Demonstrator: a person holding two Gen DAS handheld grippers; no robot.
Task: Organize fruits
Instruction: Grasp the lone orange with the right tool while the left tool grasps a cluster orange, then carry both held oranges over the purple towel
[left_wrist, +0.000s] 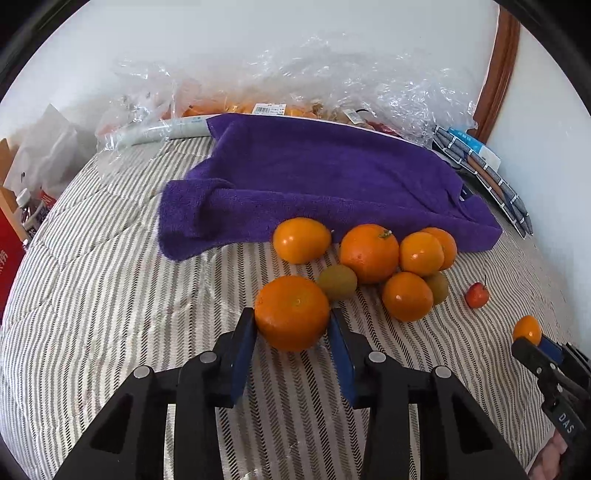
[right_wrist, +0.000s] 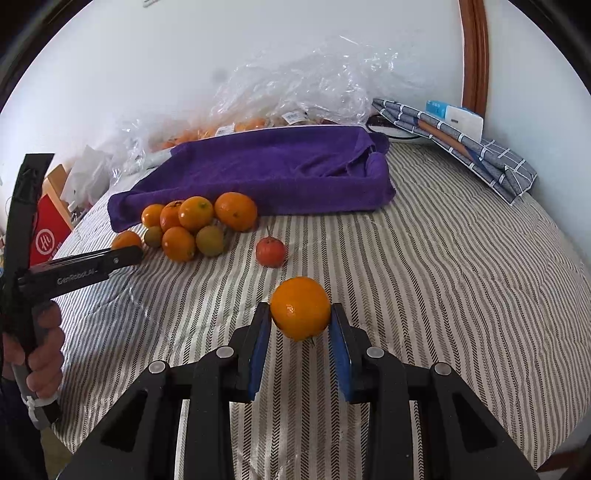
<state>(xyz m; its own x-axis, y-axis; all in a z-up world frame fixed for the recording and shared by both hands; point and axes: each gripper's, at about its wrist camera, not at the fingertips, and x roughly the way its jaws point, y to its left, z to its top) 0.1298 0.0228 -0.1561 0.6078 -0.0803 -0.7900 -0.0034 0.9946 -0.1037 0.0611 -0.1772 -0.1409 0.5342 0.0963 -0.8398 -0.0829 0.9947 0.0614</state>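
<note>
My left gripper (left_wrist: 291, 326) is shut on a large orange (left_wrist: 291, 312) just above the striped cloth, at the near edge of a pile of several oranges (left_wrist: 369, 253) and two green-brown fruits (left_wrist: 337, 281). My right gripper (right_wrist: 300, 321) is shut on a smaller orange (right_wrist: 300, 308) and holds it above the cloth; it also shows at the right edge of the left wrist view (left_wrist: 527, 329). A small red fruit (right_wrist: 270, 252) with a stem lies alone between the pile (right_wrist: 195, 221) and my right gripper.
A purple towel (left_wrist: 325, 177) covers a tray behind the pile. Clear plastic bags (left_wrist: 295, 85) with more fruit lie against the white wall. Folded checked cloths (right_wrist: 476, 147) sit at the back right. A red box (right_wrist: 48, 236) stands off the left edge.
</note>
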